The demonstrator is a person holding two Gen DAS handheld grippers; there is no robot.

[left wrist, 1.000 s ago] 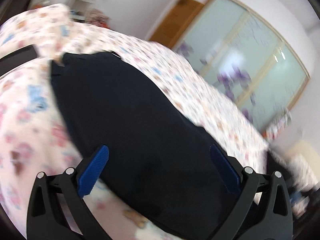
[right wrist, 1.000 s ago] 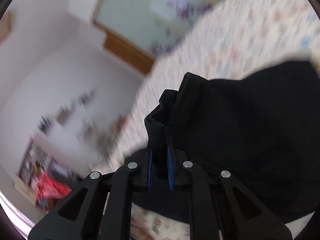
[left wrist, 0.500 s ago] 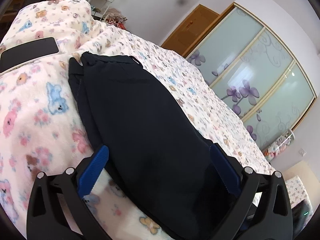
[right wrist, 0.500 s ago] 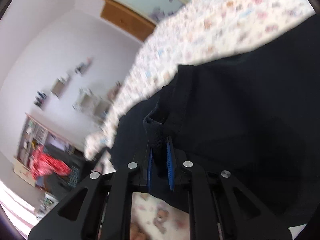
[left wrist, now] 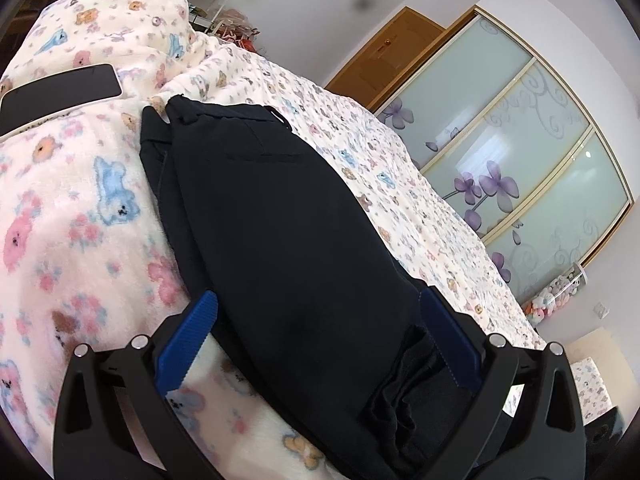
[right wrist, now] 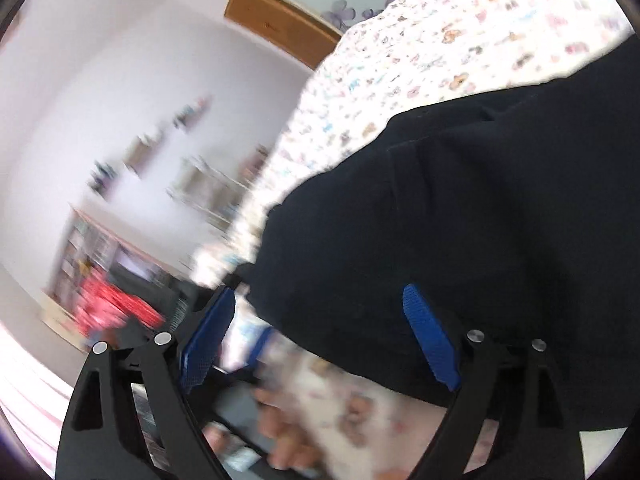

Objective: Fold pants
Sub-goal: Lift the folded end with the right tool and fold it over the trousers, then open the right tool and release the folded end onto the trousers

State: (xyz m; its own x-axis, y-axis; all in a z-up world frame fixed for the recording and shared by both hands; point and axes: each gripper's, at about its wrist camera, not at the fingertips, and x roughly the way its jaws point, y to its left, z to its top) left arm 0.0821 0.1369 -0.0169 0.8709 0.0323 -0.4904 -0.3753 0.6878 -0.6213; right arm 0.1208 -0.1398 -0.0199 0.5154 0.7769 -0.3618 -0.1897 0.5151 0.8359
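The black pants (left wrist: 280, 216) lie folded lengthwise on the flowery bedspread (left wrist: 72, 208), waistband at the far end. My left gripper (left wrist: 320, 336) is open, its blue fingers straddling the near end of the pants, touching nothing that I can tell. In the blurred right wrist view the pants (right wrist: 460, 208) fill the right side. My right gripper (right wrist: 316, 336) is open and empty just above the pants' edge.
A black phone (left wrist: 60, 92) lies on the bedspread at the far left, near a raised pillow hump (left wrist: 120, 12). Sliding glass wardrobe doors (left wrist: 520, 152) and a wooden door (left wrist: 392, 52) stand beyond the bed. Shelves (right wrist: 200, 184) line the wall.
My right gripper has opened and let go of the waistband fold it was pinching. The pants have settled flat. My left gripper stays open over the near end.
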